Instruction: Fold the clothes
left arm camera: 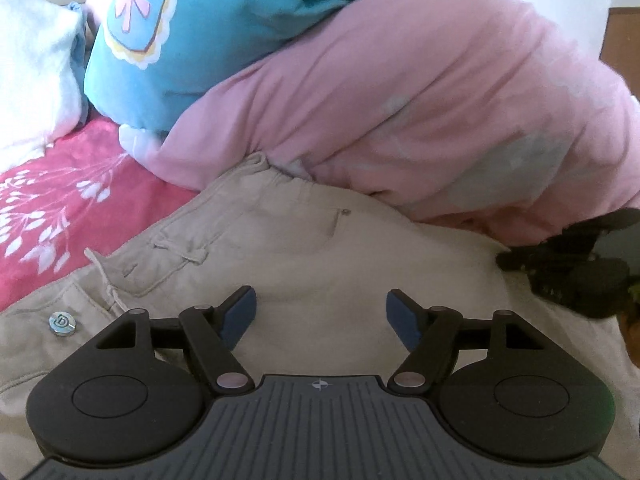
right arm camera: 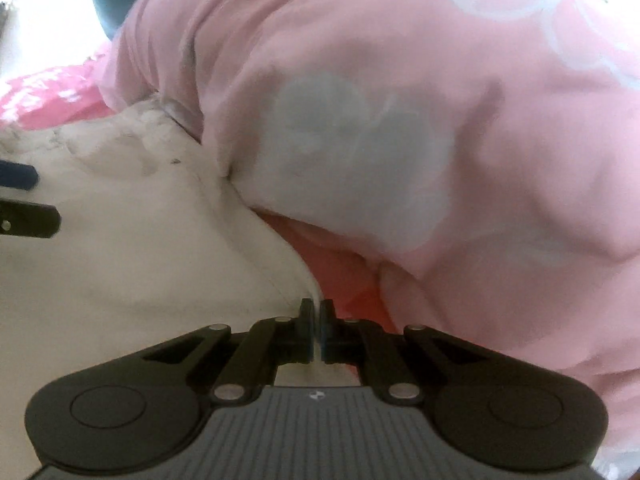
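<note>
Two grippers: left gripper [left arm camera: 321,322] fingers spread above beige trousers [left arm camera: 304,248], right gripper [right arm camera: 317,330] pinching their edge.

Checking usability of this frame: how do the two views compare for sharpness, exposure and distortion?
Left wrist view: fairly sharp on the beige trousers, even light, strong fisheye bowing, dark corners. Right wrist view: softer, pink quilt blurred, trousers washed out near white, top-left corner overexposed.

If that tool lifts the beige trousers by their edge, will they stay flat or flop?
The beige trousers will probably flop: they already wrinkle on the bed. The right tool pinches only one edge, so the rest would likely hang and drag. The metal button adds little weight.
</note>
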The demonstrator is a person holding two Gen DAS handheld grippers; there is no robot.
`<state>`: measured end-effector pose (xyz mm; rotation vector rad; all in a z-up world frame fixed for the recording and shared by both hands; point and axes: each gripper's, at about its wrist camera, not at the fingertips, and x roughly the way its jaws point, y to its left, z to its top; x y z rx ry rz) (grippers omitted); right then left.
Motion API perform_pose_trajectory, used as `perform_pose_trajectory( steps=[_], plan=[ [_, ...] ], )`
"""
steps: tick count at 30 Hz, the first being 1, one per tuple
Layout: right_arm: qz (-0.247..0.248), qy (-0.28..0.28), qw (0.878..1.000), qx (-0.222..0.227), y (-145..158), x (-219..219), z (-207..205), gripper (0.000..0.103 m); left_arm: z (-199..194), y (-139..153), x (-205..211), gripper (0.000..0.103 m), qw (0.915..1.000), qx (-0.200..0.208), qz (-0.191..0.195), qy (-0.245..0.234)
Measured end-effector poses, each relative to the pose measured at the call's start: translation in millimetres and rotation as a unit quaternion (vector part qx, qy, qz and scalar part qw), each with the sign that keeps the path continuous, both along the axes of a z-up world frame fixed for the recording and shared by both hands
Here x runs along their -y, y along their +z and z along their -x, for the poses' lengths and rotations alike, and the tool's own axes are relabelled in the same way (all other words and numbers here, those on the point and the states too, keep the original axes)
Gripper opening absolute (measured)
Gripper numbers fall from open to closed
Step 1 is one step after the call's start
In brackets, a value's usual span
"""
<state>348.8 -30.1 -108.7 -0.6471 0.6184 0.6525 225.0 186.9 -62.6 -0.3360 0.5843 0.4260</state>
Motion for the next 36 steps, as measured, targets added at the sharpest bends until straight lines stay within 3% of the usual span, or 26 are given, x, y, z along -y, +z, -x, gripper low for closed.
perform_pose_trajectory(
  steps=[4, 8, 12, 15, 19, 22, 26, 36],
  plan=[
    [0.035, 0.007, 0.999, 0.033, -27.2, -9.5, 3.2, 0.003, 0.8, -1.4, 3.9, 0.072, 0.9999, -0.009, -0.009, 0.000],
    [0.026, -0.012, 0.999, 0.039, -6.0, -4.7, 7.8, 0.006, 12.5, 4.9, 1.5, 0.072, 1.0000, -0.005, -0.003, -0.002],
    [-0.040, -0.004, 0.999, 0.013, 32.7, 4.0, 18.2, 0.007, 28.9, 6.8, -0.2, 0.072, 0.9999, -0.013, -0.008, 0.002],
    [-0.099, 0.037, 0.993, -0.053, 43.4, -14.2, 19.4, 0.007, 37.6, 6.8, 1.9, 0.072, 0.9998, -0.016, -0.014, 0.000],
    [-0.093, 0.089, 0.986, -0.103, 14.3, -74.4, 9.7, 0.006, 42.2, 0.7, 5.9, 0.072, 0.9992, -0.017, -0.034, -0.012],
    [-0.086, 0.084, 0.988, -0.093, -13.9, -104.5, -10.4, 0.004, 45.5, -1.8, 6.6, 0.072, 0.9990, -0.010, -0.040, -0.017],
    [-0.111, 0.047, 0.986, -0.115, -0.4, -106.8, -22.7, 0.005, 49.2, -3.4, 3.1, 0.072, 0.9994, 0.004, -0.031, -0.017],
    [-0.131, 0.063, 0.979, -0.140, -15.3, -156.8, -26.8, 0.003, 52.0, -7.5, 5.1, 0.075, 0.9988, 0.016, -0.037, -0.026]
  ],
)
